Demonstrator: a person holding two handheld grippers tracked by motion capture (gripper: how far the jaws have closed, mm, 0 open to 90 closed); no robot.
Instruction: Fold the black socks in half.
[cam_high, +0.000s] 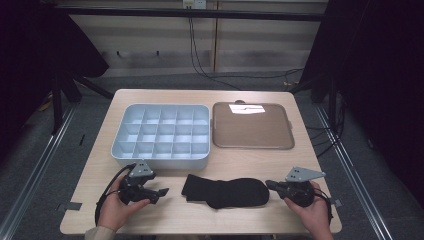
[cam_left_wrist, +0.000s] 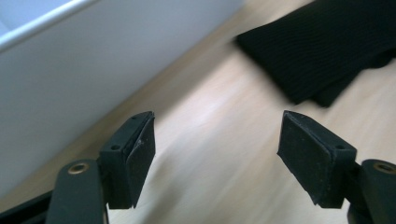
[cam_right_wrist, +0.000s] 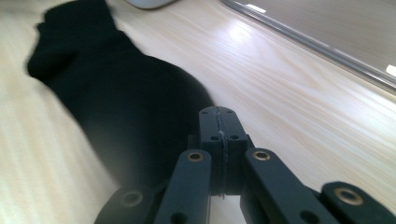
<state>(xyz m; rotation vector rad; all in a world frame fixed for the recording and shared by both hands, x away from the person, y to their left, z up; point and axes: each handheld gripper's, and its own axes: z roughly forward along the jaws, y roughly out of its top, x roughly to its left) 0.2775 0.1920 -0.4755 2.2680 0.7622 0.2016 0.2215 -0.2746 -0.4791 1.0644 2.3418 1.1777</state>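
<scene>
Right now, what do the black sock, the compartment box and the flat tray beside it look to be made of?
Black sock: knitted fabric, matte; fine ribbing shows at the cuff in the left gripper view, and it lies limp.
Compartment box: probably moulded plastic, pale grey, smooth thin dividers, soft sheen.
Flat tray: brown, smooth, with a glare patch; plastic or coated metal, hard to tell.

Black sock (cam_high: 227, 192), ribbed knit, lying flat on the light wooden tabletop, stretched lengthwise left to right, cuff end at the left, rounded toe end at the right, near the table's front edge
</scene>
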